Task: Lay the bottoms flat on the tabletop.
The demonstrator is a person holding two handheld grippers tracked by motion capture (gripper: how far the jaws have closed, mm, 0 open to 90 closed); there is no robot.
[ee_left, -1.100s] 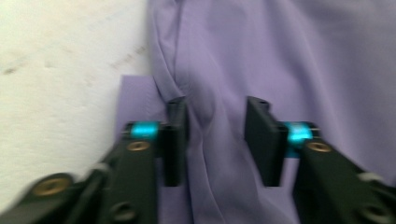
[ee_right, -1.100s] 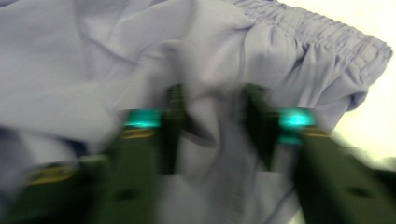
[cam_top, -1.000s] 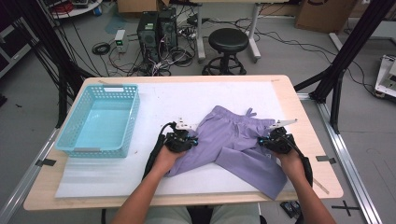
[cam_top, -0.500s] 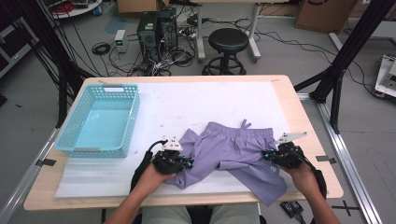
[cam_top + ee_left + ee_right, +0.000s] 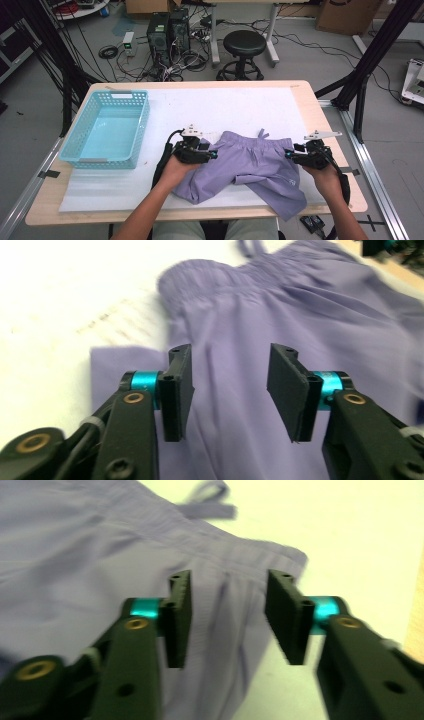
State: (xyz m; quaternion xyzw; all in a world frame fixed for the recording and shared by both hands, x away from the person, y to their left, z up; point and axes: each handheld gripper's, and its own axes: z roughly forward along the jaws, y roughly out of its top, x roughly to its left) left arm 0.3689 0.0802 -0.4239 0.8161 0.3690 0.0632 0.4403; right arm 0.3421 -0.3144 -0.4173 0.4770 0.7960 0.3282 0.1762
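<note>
Your purple shorts (image 5: 250, 167) lie flat on the desk (image 5: 305, 95), waistband away from you. Both tools, left (image 5: 212, 154) and right (image 5: 290, 156), have just been opening; nothing is between the jaws. The cloth is light, soft and floppy, so take it at the waistband corners.

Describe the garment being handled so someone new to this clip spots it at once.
On the white mat covering the wooden table, look right of the blue basket. The purple shorts lie flat near the front edge between the two grippers, the only cloth there, with a gathered waistband and drawstring.
</note>
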